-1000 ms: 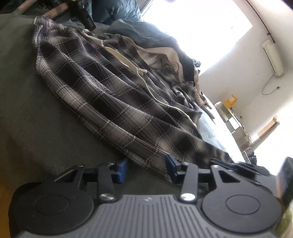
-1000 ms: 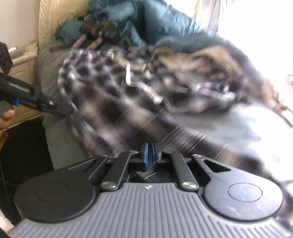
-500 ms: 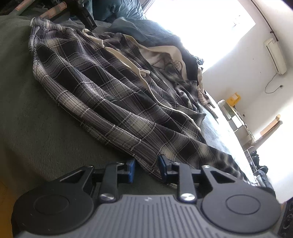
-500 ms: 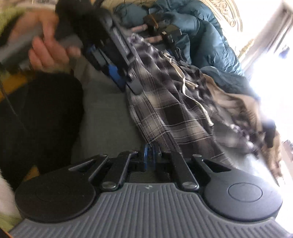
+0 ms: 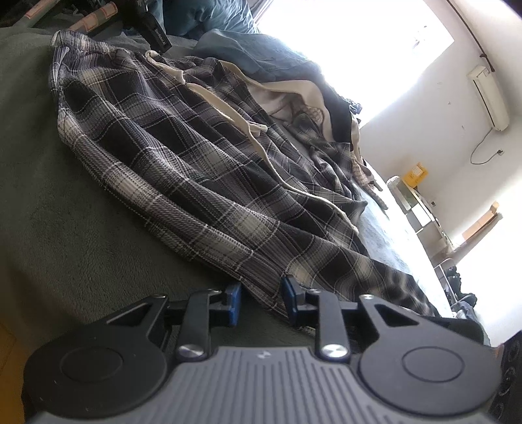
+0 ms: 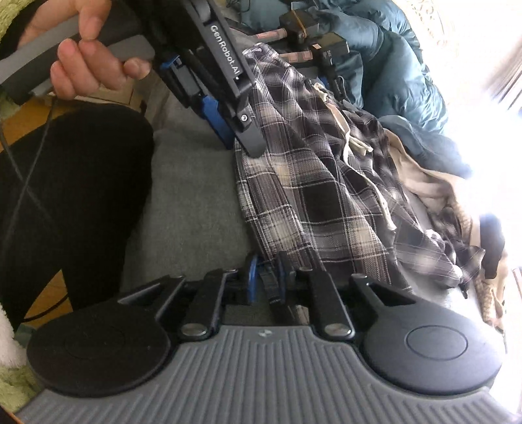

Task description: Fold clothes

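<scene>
Black-and-white plaid trousers point(image 5: 195, 169) with a cream drawstring point(image 5: 215, 98) lie spread along the grey bed cover point(image 5: 65, 228). My left gripper point(image 5: 261, 298) sits at their near edge. The bunched hem fills the gap between its blue pads, which grip it. In the right wrist view the same trousers point(image 6: 310, 182) run away from me. The left gripper point(image 6: 238, 137), held by a hand point(image 6: 88, 65), bites their far edge. My right gripper point(image 6: 266, 280) is at the near end, its jaws opening, with a dark strip of the cloth loose between them.
A blue duvet point(image 6: 385, 58) and a beige garment point(image 5: 293, 94) are heaped beyond the trousers. Black devices point(image 6: 310, 29) lie at the head of the bed. The person's dark-clad leg point(image 6: 75, 195) stands beside the bed cover's point(image 6: 189, 195) left edge.
The left jaws narrowed onto the trousers' hem and then held still. The right gripper rolled and swung down to the trousers' near end, and its shut jaws have started to part.
</scene>
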`<control>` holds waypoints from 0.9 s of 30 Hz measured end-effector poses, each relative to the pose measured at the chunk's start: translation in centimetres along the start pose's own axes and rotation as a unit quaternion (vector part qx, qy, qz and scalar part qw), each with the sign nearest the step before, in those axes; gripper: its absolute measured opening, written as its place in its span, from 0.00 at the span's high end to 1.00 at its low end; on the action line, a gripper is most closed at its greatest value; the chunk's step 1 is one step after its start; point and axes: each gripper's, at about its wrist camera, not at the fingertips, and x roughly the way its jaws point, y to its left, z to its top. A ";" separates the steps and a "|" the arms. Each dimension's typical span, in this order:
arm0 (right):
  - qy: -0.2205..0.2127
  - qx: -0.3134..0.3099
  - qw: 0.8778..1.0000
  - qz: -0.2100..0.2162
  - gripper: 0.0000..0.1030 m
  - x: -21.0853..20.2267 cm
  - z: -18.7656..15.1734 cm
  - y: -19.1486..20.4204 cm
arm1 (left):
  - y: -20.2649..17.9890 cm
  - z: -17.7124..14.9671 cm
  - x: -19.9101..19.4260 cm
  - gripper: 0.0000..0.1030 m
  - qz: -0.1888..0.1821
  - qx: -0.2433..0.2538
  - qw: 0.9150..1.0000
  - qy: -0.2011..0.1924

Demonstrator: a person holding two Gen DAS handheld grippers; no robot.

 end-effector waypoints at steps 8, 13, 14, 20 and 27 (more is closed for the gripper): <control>-0.005 0.065 0.997 0.028 0.99 -1.5 0.7 -1.6 | 0.1 -0.2 -0.9 0.72 -0.005 0.001 1.000 -0.003; -0.011 0.085 0.994 0.065 0.99 -3.3 0.8 -0.9 | 0.7 -0.6 -1.7 0.72 -0.010 -0.012 1.000 -0.001; -0.010 0.091 0.993 0.071 0.99 -3.4 0.7 -0.9 | 0.9 -0.7 -1.7 0.72 -0.011 -0.017 1.000 -0.001; -0.009 0.136 0.984 0.117 0.99 -3.9 0.3 -0.9 | 1.7 -0.8 -1.8 0.72 -0.017 -0.040 0.999 -0.002; -0.018 0.154 0.981 0.118 0.99 -4.2 0.3 -1.3 | 1.8 -0.5 -2.5 0.94 -0.012 -0.046 0.998 -0.040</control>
